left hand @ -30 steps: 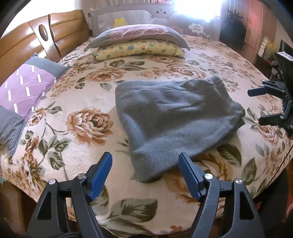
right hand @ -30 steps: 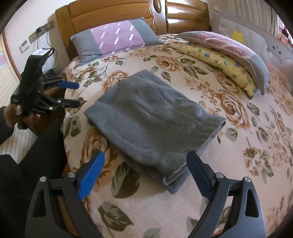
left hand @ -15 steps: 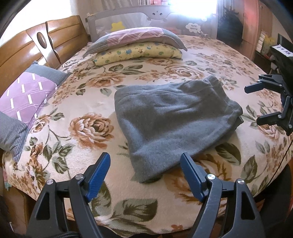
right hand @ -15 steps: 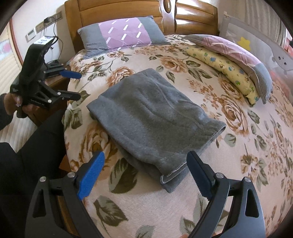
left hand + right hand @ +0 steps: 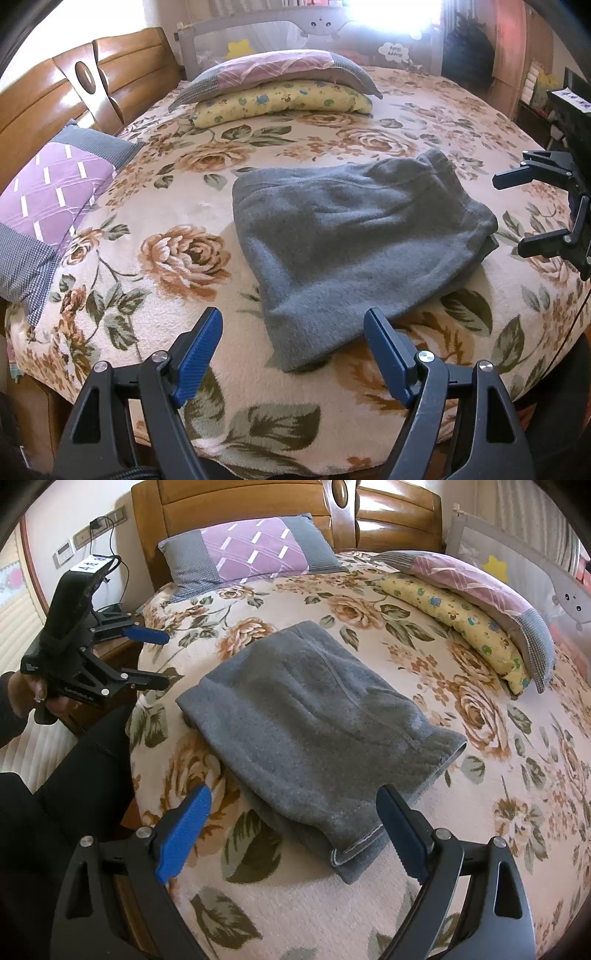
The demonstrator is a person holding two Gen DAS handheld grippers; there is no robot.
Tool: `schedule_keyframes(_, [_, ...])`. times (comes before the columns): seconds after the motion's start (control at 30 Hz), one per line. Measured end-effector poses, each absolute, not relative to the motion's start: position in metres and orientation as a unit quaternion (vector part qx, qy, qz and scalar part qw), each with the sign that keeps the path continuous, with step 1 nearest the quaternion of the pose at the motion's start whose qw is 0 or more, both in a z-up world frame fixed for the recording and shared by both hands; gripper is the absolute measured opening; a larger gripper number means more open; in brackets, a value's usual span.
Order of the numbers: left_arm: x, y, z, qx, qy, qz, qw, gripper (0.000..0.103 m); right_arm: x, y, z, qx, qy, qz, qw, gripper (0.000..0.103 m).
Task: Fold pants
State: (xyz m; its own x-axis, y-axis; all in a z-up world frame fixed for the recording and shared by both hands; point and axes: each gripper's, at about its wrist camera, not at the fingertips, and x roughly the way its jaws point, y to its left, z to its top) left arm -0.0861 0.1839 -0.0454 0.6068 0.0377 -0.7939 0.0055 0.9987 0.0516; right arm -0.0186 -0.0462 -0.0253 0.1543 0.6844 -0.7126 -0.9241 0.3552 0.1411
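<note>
On the floral bed (image 5: 155, 206) | folded grey pants (image 5: 351, 236) | both hand-held grippers spread, empty, just short of pants

The pants (image 5: 354, 236) are plain grey. The bedspread (image 5: 155, 206) is cream with brown roses and green leaves. One pillow (image 5: 255, 550) is purple and grey check, another (image 5: 280, 101) yellow with small prints. Gripper pads (image 5: 183, 834) are blue.

Small white brand print on left claw (image 5: 147, 657) arm, too small to read
</note>
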Motion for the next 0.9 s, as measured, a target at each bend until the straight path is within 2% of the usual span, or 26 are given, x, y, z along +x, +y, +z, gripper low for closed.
schedule_keyframes(0.9, [-0.081,0.176,-0.047,0.026,0.435,0.02,0.9,0.079,-0.03,-0.024,-0.03,-0.134,0.349,0.564,0.736,0.091])
